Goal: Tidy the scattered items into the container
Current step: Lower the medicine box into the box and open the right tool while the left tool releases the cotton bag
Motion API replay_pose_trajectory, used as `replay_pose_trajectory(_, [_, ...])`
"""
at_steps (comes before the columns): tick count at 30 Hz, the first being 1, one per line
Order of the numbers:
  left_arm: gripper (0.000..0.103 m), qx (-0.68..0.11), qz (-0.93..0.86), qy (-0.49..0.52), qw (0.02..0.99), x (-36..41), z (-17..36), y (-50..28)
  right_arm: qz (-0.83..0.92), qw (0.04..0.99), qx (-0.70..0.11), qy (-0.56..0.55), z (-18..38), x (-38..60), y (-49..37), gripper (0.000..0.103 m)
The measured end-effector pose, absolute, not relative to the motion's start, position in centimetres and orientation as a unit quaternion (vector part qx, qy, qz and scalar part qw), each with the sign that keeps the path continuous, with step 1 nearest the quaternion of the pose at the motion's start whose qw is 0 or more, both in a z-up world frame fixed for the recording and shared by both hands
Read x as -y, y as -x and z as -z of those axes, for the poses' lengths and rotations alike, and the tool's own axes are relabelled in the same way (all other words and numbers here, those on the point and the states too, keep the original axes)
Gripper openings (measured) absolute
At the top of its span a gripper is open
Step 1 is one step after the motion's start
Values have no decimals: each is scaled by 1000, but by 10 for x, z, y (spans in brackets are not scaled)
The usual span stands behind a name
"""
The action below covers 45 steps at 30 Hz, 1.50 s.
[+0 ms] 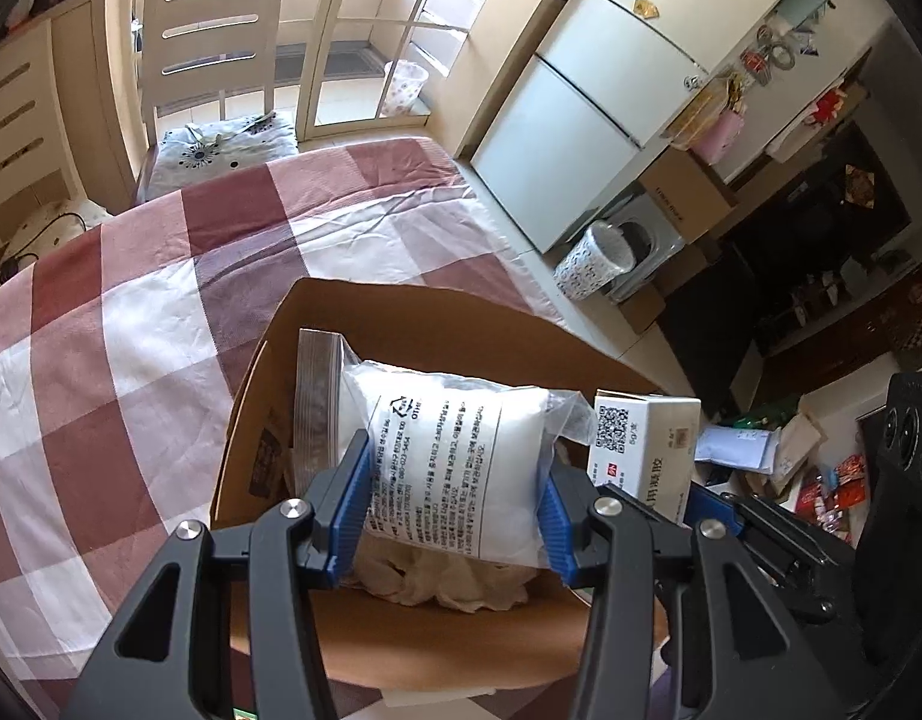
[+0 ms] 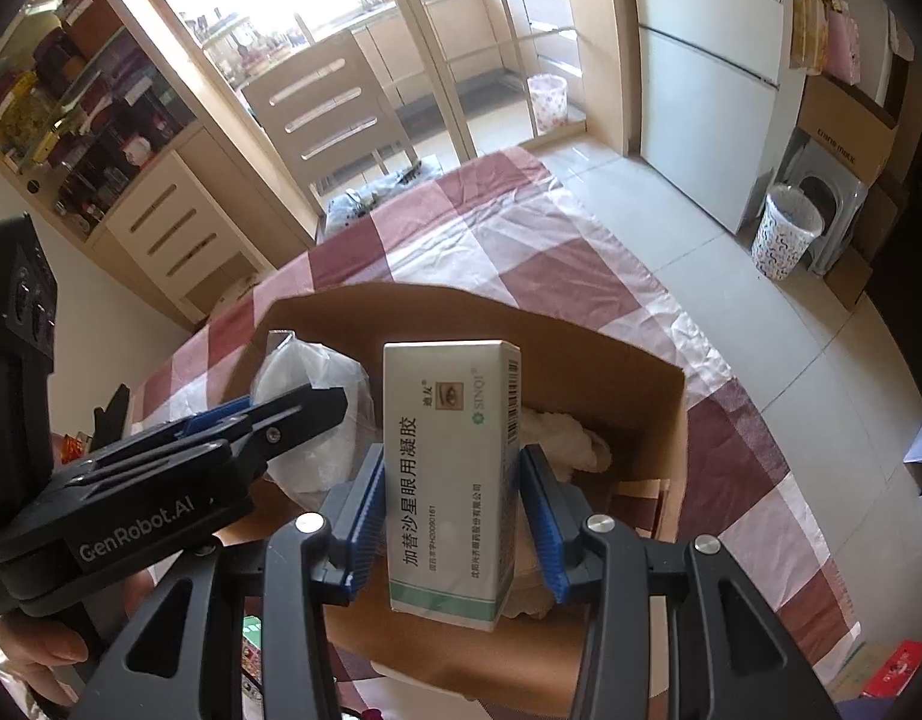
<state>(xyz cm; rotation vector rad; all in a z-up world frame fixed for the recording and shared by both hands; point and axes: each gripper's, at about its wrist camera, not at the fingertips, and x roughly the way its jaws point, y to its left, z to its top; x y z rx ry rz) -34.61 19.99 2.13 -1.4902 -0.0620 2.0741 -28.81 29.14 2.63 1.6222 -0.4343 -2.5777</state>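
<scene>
Left hand-held gripper (image 1: pixel 455 510): matte black plastic frame, two ribbed blue finger pads (image 1: pixel 350 504), triangular cut-outs in the arms, round silver pivot screws. Right hand-held gripper (image 2: pixel 455 516): same build, blue pads (image 2: pixel 362 516), silver screws. From the right wrist view, the left unit's side carries white lettering "GenRobot.AI" (a bare hand (image 2: pixel 47 654) grips its handle below).

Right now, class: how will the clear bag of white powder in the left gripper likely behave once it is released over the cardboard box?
The powder bag probably slumps: its film looks soft and crinkled. It likely lands without rolling, on crumpled paper inside the cardboard box.
</scene>
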Motion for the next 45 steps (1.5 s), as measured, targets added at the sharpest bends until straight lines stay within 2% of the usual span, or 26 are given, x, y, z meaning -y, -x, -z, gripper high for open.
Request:
replay_pose_trajectory(16, [50, -25, -779, 566, 270, -205, 6, 348, 816, 32, 128, -563, 9, -288, 296, 44])
replay_pose_trajectory(31, [53, -26, -771, 574, 275, -209, 10, 348, 811, 41, 124, -571, 17, -288, 302, 44])
replay_pose_trajectory(36, [59, -21, -771, 572, 278, -207, 6, 349, 800, 36, 125, -585, 18, -290, 303, 44])
replay_pose_trajectory(38, [66, -13, -770, 572, 282, -206, 4, 349, 800, 39, 125, -586, 14, -291, 303, 46])
replay_pose_trajectory(40, [67, -4, -770, 572, 282, -203, 0, 350, 800, 45, 125, -585, 9, -291, 302, 49])
replay_pose_trajectory(45, [70, 4, -785, 555, 276, -194, -19, 349, 809, 43, 131, -571, -11, -297, 298, 51])
